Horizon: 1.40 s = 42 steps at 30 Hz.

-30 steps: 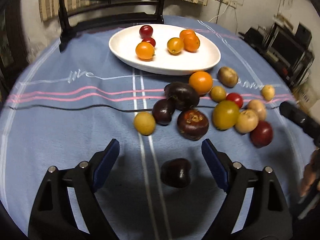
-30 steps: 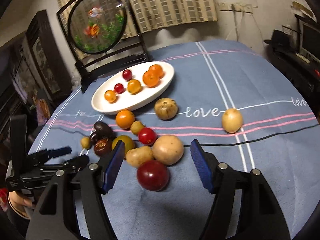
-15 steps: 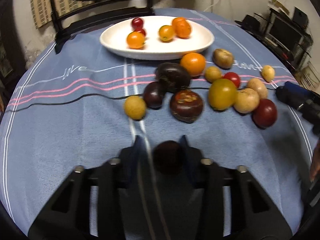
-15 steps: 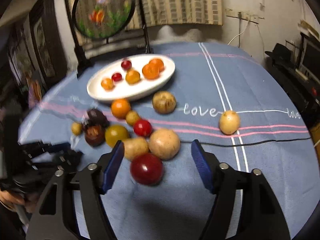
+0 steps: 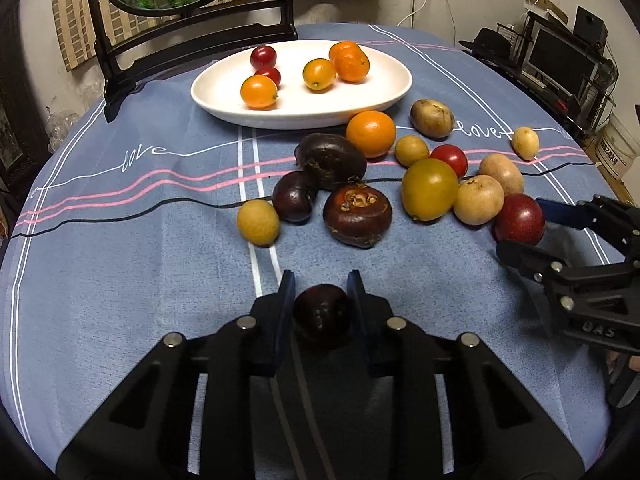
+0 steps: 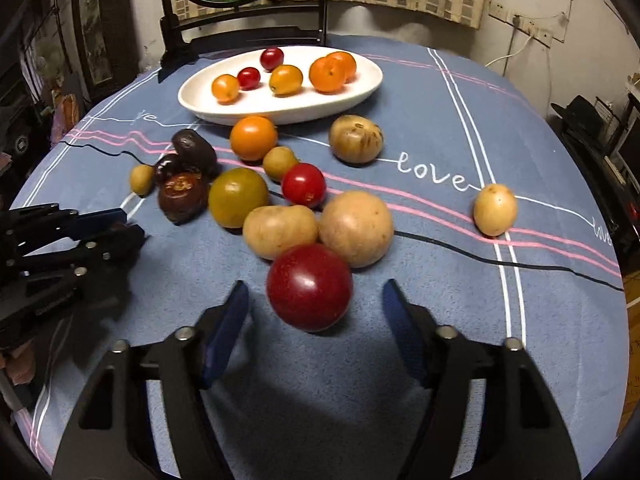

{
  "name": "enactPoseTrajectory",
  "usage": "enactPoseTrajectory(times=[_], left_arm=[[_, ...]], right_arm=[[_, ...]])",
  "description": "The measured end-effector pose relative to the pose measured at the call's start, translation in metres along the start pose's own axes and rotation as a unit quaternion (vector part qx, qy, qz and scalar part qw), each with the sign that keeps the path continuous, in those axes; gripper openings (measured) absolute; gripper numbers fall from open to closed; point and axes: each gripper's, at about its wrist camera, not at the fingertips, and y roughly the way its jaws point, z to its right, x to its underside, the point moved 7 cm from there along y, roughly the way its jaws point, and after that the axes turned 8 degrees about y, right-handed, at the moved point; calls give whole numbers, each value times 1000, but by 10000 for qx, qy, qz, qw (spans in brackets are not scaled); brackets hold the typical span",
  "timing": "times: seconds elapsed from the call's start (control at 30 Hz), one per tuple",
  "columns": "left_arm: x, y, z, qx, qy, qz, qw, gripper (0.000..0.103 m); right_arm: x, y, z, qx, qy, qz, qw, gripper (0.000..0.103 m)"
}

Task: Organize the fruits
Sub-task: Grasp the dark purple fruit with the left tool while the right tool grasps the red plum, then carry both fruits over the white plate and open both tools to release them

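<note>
Left tongs (image 5: 321,294) clamped (pads nearly together), right tongs (image 6: 316,316) spread.

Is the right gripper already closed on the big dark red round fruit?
No, the right gripper is open, with the dark red fruit loose between its blue pads.

- Left wrist view sits low over the near table (image 5: 120,280), facing the far white plate (image 5: 224,100).
- Right wrist view looks likewise from further right; both share the plate (image 6: 360,92).
</note>
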Motion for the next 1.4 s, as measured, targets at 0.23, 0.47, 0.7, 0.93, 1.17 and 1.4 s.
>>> enactPoseTrajectory(times=[0.23, 0.47, 0.7, 0.93, 1.17, 1.4], left_arm=[[-2, -2, 1, 306, -150, 30, 9994, 28], [-8, -12, 1, 378, -241, 323, 9985, 28], [-10, -11, -3, 351, -312, 373, 9982, 28], [-15, -17, -5, 97, -324, 313, 9989, 28], [-48, -39, -16, 262, -258, 394, 9985, 28], [-97, -41, -51, -16, -300, 559, 9980, 28]], right_arm=[[0, -3, 2, -336, 161, 1, 9993, 42], [-10, -22, 2, -695, 340, 374, 9963, 42], [-12, -28, -4, -934, 370, 494, 9937, 42], [-17, -32, -2, -1099, 529, 618, 9906, 42], [-29, -52, -3, -1358, 815, 895, 9833, 43], [-75, -63, -11, -1370, 687, 993, 9832, 43]])
